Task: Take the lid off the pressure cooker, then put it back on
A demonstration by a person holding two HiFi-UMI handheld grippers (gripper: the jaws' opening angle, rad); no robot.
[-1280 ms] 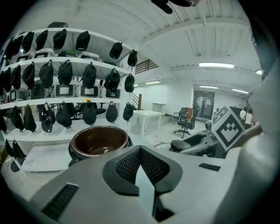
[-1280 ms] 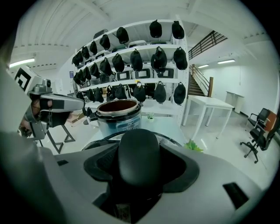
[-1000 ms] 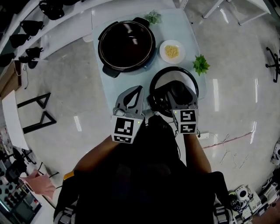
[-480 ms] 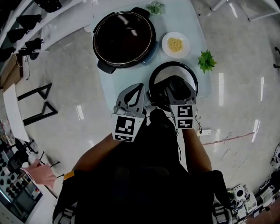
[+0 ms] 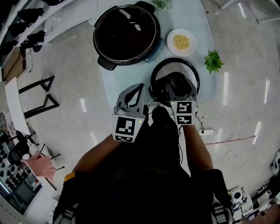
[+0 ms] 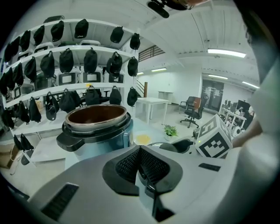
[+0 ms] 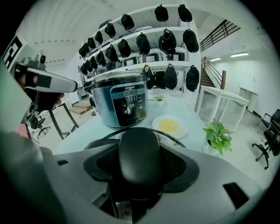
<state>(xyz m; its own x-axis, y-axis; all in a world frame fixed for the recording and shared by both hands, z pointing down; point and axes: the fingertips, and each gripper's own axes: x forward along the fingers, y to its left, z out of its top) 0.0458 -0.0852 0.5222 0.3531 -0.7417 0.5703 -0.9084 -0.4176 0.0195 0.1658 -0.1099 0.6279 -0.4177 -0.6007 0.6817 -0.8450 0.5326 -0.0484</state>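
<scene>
The pressure cooker [image 5: 127,34] stands open at the far end of the pale blue table [image 5: 162,53], its dark inner pot showing; it is also seen in the left gripper view [image 6: 94,127] and the right gripper view [image 7: 122,105]. The black-rimmed lid [image 5: 175,78] is at the table's near right, apart from the cooker. My right gripper [image 5: 176,90] is shut on the lid's black knob handle [image 7: 140,155], which fills the space between its jaws. Left of the lid, my left gripper [image 5: 138,89] hangs shut and holds nothing [image 6: 139,151].
A white plate of yellow food [image 5: 181,42] sits between cooker and table's right edge. A small green plant [image 5: 213,61] stands right of the lid, another [image 5: 161,3] behind the cooker. Shelves with dark bags [image 6: 83,57] line the far wall. Shiny floor surrounds the table.
The head view has shifted a little. Both grippers and the lid keep the same places relative to the cooker.
</scene>
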